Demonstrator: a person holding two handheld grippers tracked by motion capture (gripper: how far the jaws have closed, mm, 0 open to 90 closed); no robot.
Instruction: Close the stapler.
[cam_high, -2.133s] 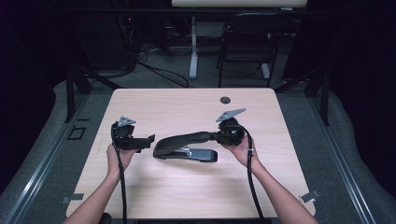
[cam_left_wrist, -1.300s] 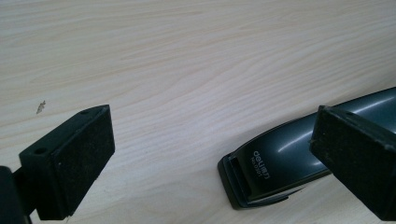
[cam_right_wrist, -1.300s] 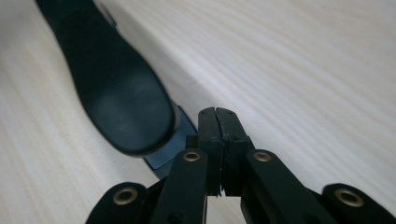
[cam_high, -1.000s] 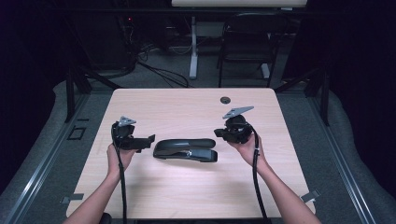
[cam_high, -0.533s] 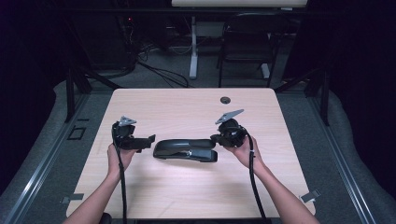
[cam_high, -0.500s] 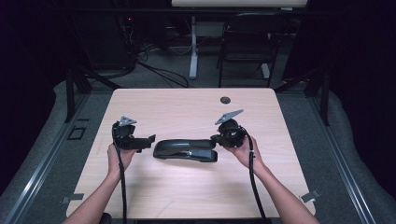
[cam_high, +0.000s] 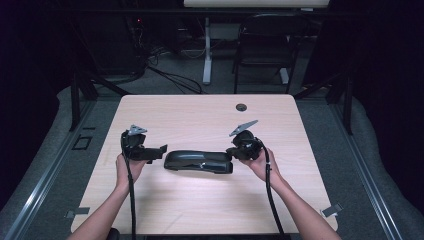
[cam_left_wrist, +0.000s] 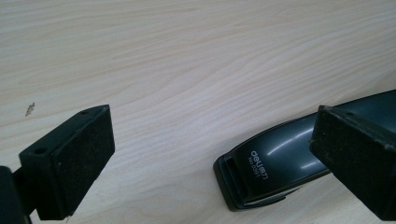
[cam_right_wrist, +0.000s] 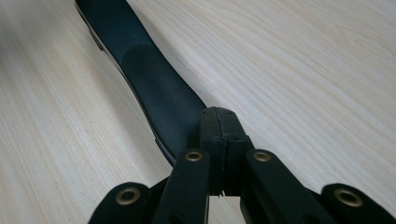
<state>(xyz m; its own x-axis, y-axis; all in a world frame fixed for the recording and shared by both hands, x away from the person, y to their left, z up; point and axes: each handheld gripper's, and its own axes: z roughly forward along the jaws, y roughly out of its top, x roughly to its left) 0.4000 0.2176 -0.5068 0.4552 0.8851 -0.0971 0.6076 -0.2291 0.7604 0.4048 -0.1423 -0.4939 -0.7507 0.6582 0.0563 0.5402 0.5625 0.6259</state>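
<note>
A pale, wood-grain rectangular table (cam_high: 200, 115) with rounded corners stands on grey carpet (cam_high: 60, 165), lit brightly from above while the room beyond falls into near darkness. A small round black cable hole (cam_high: 241, 107) sits near the table's far edge. Behind the table stand a black metal-framed chair (cam_high: 262, 50) and the white leg of another desk (cam_high: 206, 55), with black cables (cam_high: 170, 77) trailing across the floor. Dark metal rails (cam_high: 45, 170) run along both sides

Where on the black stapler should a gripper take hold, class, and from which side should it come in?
Probably the narrow nose end of the stapler, from the left. It lies flat along the table, nose towards the open left gripper, whose jaws would span its width. The shut right gripper sits over the wider handle end.
</note>
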